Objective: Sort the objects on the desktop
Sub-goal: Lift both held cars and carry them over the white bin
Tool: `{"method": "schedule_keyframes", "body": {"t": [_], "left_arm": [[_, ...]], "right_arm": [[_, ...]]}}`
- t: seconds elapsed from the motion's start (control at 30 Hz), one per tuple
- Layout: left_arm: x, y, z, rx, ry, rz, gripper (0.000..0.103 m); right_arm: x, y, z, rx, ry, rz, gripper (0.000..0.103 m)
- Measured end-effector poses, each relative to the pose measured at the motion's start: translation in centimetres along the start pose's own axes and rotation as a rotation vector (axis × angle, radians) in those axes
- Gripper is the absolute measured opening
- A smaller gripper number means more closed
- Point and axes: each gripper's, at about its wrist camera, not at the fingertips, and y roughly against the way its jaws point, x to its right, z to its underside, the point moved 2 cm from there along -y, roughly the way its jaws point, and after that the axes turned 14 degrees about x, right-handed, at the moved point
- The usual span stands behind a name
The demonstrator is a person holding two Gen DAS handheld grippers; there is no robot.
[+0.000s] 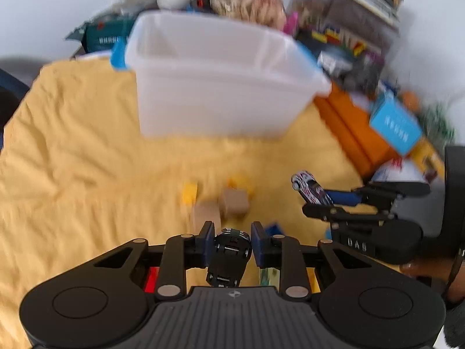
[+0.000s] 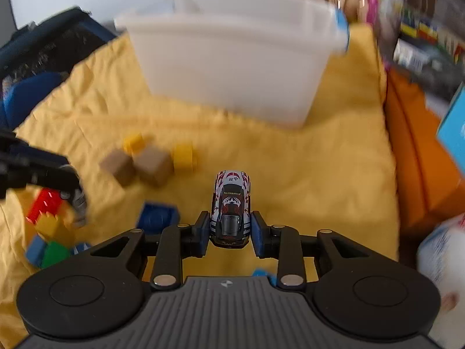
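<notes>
Two tool-held toy cars (image 1: pixel 229 250) (image 2: pixel 231 206) (both lifted)

Toy car (image 2: pixel 231 208) white, red-black flames; cloth (image 2: pixel 290 151) yellow; bin (image 2: pixel 232 67) translucent white.

bin (image 1: pixel 215 93): motion-blurred | back clutter (image 1: pixel 348 29): smeared, unreadable | wooden cubes (image 2: pixel 136 165): blurred

Wrinkled matt yellow cloth (image 2: pixel 290 157), translucent smooth plastic bin (image 2: pixel 232 67), glossy painted toy car (image 2: pixel 231 206), matt wooden-looking cubes (image 2: pixel 152 164)
</notes>
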Motion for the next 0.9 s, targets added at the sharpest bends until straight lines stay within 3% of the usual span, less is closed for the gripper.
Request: {"method": "schedule_keyframes", "body": {"t": [0.27, 0.43, 0.63, 0.77, 0.9], "left_arm": [[0.9, 1.0, -5.8, 0.133, -0.044, 0.043, 0.030], [1.9, 0.6, -11.1, 0.243, -0.092, 0.065, 0.030], [1.8, -2.6, -17.0, 0.370, -0.141, 0.007, 0.030], [0.6, -7.1, -18.2, 0.353, -0.150, -0.063, 0.030], [-0.6, -10.4, -17.0, 0.242, -0.102, -0.016, 0.034]], "right_arm": [[0.4, 2.2, -4.8, 0.131, 0.063, 0.010, 0.032], [0.9, 3.0, -8.8, 0.228, 0.049, 0.003, 0.032], [2.3, 1.1, -13.8, 0.312, 0.010, 0.060, 0.033], [3.0, -2.2, -15.8, 0.297, 0.039, 0.087, 0.033], [3.9, -5.2, -15.8, 0.214, 0.025, 0.085, 0.034]]}}
